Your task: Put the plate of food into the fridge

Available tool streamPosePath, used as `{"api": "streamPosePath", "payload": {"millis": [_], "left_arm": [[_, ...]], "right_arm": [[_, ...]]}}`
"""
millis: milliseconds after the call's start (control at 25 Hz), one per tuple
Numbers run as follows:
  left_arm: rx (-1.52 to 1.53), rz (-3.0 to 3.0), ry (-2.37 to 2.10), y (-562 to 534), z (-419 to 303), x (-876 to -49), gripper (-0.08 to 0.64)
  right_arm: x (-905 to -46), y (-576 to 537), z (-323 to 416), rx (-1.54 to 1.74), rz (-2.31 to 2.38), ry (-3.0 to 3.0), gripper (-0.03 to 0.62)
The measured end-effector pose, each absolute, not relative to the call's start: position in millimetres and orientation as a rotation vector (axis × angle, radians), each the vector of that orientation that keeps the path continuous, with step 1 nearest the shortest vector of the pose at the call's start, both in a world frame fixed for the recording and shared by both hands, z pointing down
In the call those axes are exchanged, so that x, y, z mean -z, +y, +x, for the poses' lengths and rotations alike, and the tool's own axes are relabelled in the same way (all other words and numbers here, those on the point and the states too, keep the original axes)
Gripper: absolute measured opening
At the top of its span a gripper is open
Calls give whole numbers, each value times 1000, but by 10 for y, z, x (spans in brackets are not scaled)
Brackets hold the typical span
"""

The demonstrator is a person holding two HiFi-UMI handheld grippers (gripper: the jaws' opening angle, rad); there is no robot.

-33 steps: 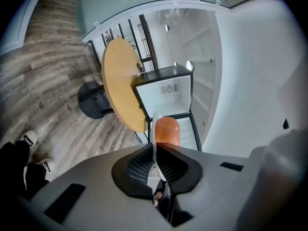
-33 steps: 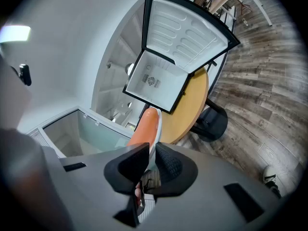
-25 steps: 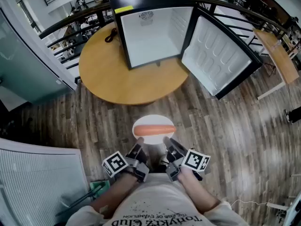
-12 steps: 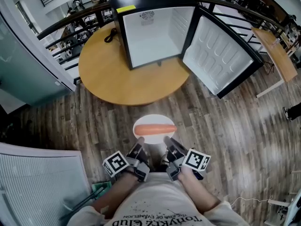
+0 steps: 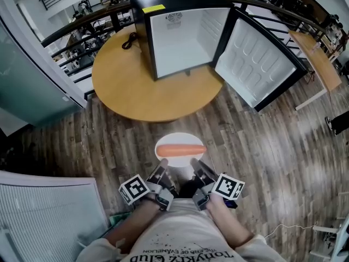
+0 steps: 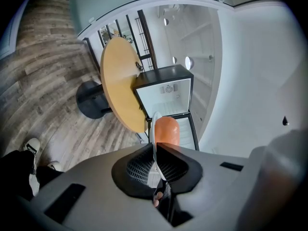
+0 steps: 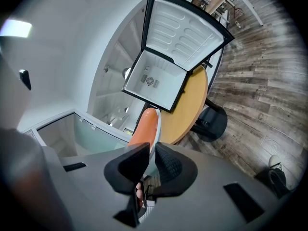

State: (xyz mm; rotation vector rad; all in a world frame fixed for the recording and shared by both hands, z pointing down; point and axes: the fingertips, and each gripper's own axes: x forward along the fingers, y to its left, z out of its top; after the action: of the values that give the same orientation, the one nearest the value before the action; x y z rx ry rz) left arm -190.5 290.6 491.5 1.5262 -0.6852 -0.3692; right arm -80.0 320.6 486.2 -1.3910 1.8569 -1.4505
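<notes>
Near plate [image 5: 180,138] rim clamped by left claw [image 5: 162,172] and right claw [image 5: 195,168], sausage [image 5: 181,150] aboard, open fridge [image 5: 185,31] well ahead

Pinches white plate [image 7: 157,120] by its rim with right gripper [image 7: 150,150], orange sausage [image 7: 144,126] on top; faces open mini fridge [image 7: 156,83] on round wooden desk [image 7: 192,105].

A round wooden table [image 5: 136,86] stands on grey-brown plank floor [image 5: 272,157] beside a black railing [image 5: 82,24].

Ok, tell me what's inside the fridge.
Bare white walls and a round vent at the back of the fridge; no food visible. The inner wall at the view's left is hidden by the frame. The plate is outside it.
</notes>
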Motion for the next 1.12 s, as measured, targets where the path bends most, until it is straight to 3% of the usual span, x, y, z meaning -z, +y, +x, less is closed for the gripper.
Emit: {"api": "streamPosePath", "payload": {"millis": [480,1120], "left_arm": [[336,1520,-683,2576,-1772,-5052,35],[397,1532,-709,873,-872,-5012,35]], "right_arm": [[-4976,2895,-647,1452,-1406,1827,54],[-4964,1136,246,1462,-1353,1919,54]]}}
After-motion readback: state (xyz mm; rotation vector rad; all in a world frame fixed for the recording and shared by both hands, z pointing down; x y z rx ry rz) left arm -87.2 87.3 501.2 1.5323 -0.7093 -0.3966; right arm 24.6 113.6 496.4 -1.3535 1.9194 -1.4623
